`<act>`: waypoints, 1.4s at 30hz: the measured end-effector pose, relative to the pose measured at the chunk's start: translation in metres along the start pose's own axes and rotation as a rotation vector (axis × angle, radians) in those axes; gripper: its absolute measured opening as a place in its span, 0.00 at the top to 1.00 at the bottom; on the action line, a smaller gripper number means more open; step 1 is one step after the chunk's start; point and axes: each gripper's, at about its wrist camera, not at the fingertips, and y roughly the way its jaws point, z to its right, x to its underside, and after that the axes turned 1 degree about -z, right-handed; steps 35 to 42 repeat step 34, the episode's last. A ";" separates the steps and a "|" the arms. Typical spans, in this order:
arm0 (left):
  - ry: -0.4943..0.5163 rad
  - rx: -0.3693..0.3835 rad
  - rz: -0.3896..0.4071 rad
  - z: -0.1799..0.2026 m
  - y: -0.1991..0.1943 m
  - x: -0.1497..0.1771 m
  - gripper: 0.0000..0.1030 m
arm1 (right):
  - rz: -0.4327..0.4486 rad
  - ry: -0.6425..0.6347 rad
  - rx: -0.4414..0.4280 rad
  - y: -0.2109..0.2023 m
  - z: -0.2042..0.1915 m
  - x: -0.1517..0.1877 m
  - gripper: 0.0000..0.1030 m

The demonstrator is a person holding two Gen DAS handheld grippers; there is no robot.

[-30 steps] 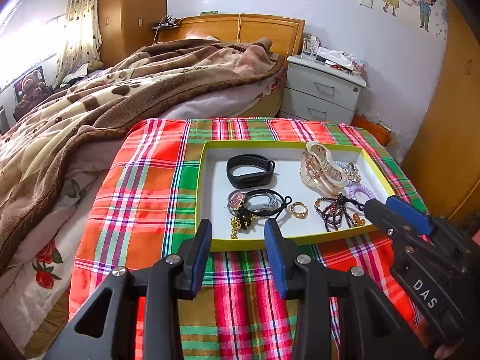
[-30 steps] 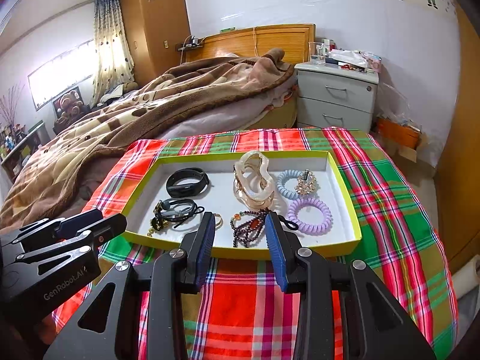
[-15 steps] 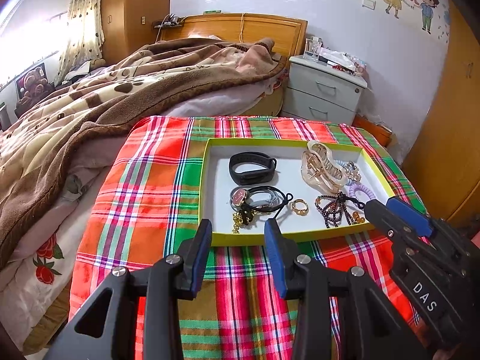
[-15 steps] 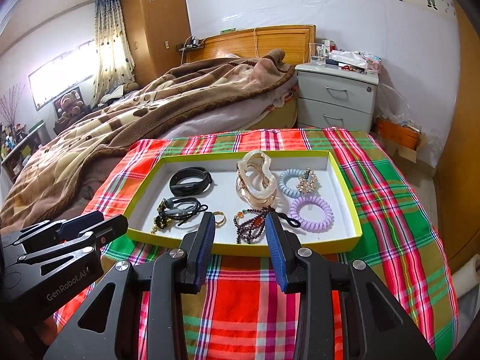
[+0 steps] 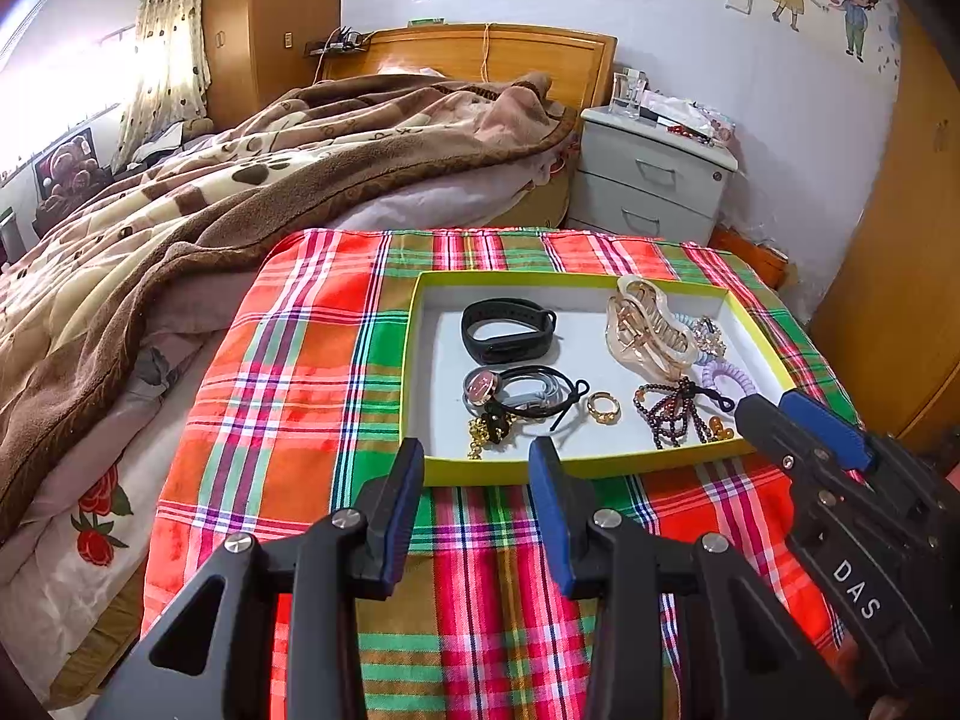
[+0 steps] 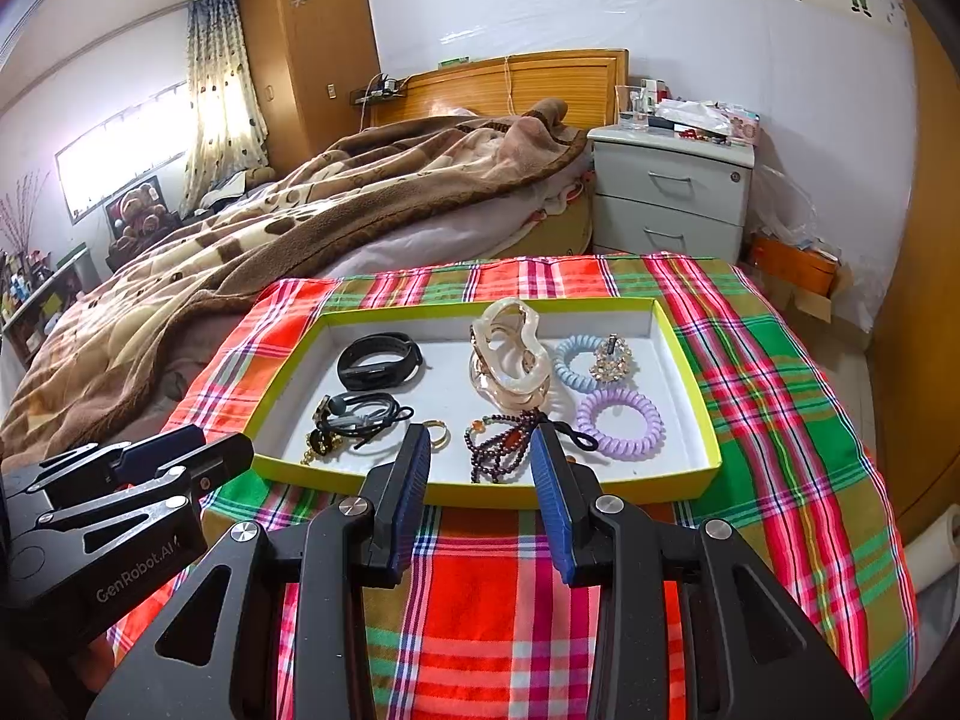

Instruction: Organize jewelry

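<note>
- Left wrist view: my left gripper point(image 5: 477, 462) hangs before the near rim of the yellow-edged tray point(image 5: 414, 360), jaws parted, nothing between them.
- Right wrist view: my right gripper point(image 6: 480, 450) hangs at the same rim, jaws likewise apart and empty, framing a dark beaded bracelet point(image 6: 501, 441).
- Inside the tray, on the plaid cloth point(image 5: 288, 372): a black fitness band point(image 5: 507, 330) at the back left, a wristwatch point(image 5: 480, 385) tangled with black cords, a gold ring point(image 5: 602, 407), and a cream claw hair clip point(image 6: 510, 354).
- On the tray's right side lie a purple spiral hair tie point(image 6: 621, 423) and, behind it, a blue spiral hair tie point(image 6: 573, 363) touching a rhinestone ornament point(image 6: 611, 357).
</note>
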 end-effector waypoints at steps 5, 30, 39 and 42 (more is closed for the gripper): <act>0.006 -0.007 0.000 0.000 0.000 0.000 0.63 | 0.001 0.002 0.001 0.000 0.000 0.000 0.65; -0.013 0.003 -0.015 -0.004 0.005 0.000 0.63 | 0.000 0.006 0.003 0.000 0.002 0.001 0.65; -0.009 -0.001 -0.017 -0.003 0.005 0.000 0.63 | 0.000 0.009 0.004 0.000 0.002 0.001 0.65; -0.009 -0.001 -0.017 -0.003 0.005 0.000 0.63 | 0.000 0.009 0.004 0.000 0.002 0.001 0.65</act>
